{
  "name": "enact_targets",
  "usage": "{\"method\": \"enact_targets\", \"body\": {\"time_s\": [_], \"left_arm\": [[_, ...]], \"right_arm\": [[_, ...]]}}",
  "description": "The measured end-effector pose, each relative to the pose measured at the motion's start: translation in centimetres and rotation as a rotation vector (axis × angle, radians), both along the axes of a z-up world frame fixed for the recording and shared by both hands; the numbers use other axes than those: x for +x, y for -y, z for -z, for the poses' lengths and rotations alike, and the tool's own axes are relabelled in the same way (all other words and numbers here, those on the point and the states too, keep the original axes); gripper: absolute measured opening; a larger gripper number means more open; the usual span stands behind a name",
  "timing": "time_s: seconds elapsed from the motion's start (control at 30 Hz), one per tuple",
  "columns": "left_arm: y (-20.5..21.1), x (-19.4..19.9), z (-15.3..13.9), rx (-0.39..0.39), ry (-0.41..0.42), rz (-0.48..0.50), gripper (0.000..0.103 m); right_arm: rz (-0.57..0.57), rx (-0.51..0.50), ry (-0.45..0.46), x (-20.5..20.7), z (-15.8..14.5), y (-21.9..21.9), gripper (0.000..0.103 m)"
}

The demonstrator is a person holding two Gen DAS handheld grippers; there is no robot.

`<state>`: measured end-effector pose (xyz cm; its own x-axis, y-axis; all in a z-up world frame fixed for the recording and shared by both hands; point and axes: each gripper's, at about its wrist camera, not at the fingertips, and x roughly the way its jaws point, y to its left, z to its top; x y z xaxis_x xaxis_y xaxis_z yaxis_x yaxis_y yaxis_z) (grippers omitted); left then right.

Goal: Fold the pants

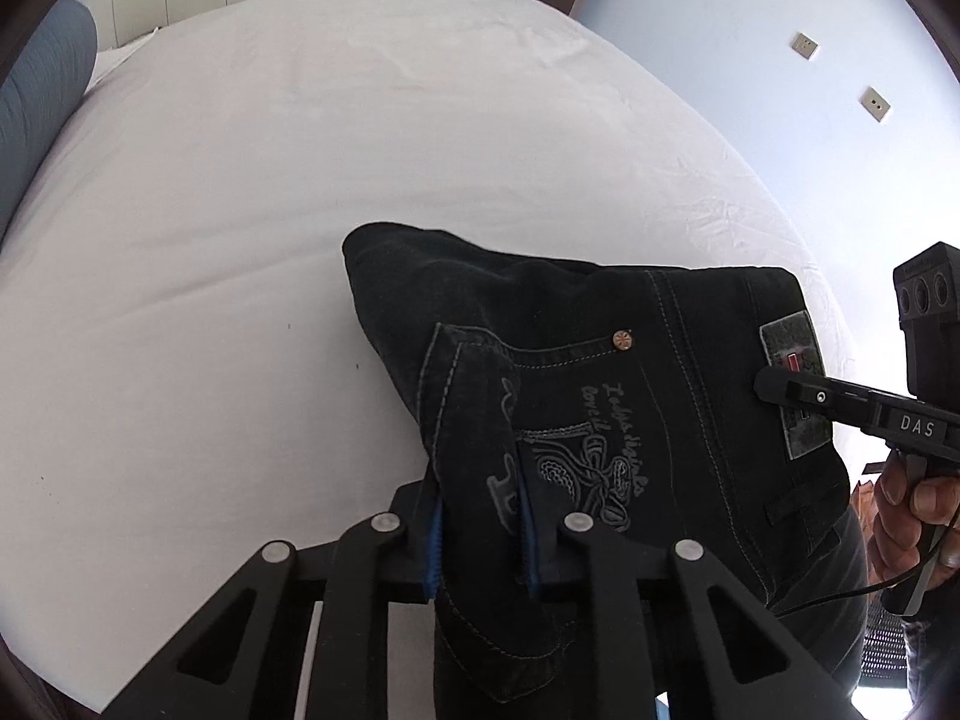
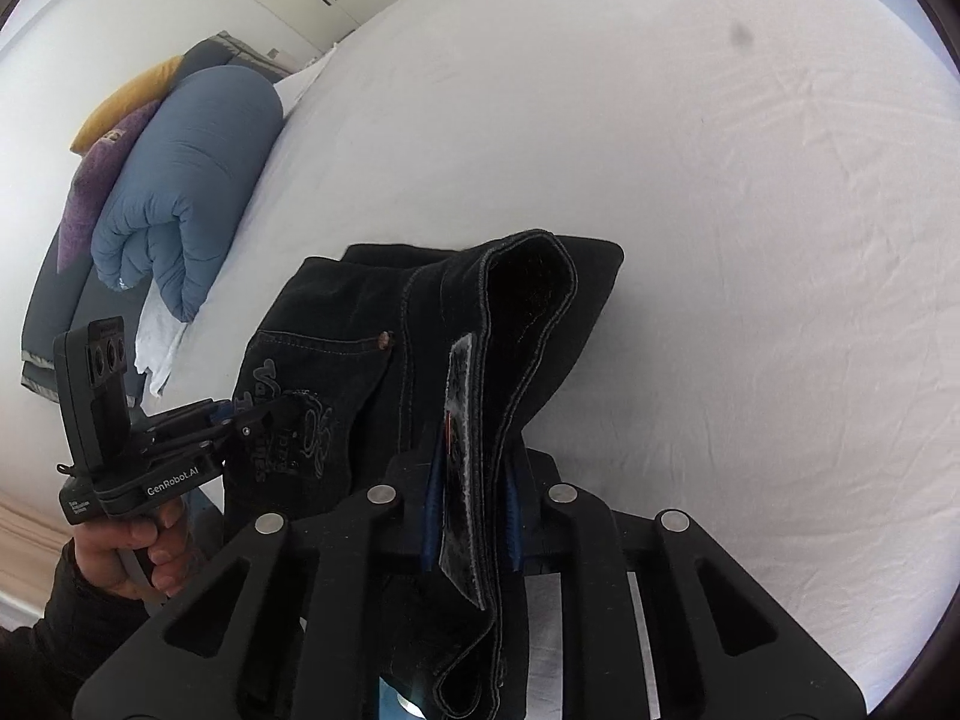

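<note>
The black pants (image 1: 600, 372) lie folded into a compact bundle on the white bed (image 1: 240, 210), at the near edge, back pocket with grey embroidery facing up. The left tool (image 1: 480, 546) has its blue-padded fingers narrowed onto a raised fold of denim at the pocket corner, at 6 o'clock in the left wrist view; fabric sits pinched between the pads. The right tool (image 2: 471, 516) is likewise clamped on the waistband edge carrying the grey patch (image 2: 459, 414), at 6 o'clock in the right wrist view, with the cloth standing up in a loop above it. A rolled blue duvet (image 2: 192, 180) lies at 9 o'clock by the head of the bed.
</note>
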<state>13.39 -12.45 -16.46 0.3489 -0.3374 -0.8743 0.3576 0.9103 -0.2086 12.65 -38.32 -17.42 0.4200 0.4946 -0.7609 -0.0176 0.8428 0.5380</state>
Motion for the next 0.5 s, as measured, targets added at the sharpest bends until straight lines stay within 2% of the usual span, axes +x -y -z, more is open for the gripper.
{"method": "enact_targets", "body": {"time_s": [0.13,0.27,0.4,0.5], "left_arm": [[1.0,1.5,-2.1,-0.021,0.053,0.004,0.021],[2.6,3.6,-2.0,-0.02,0.074,0.007,0.021],[4.1,6.0,0.4,0.02,0.059,0.01,0.025],[4.6,7.6,2.4,0.061,0.04,0.006,0.035]], "right_arm": [[0.014,0.004,0.061,1.4,-2.6,1.7,0.015],[0.019,0.006,0.072,4.2,-3.4,3.8,0.015],[0.043,0.036,0.026,7.6,-1.5,6.6,0.015],[0.059,0.027,-0.036,9.3,1.5,8.1,0.016]]}}
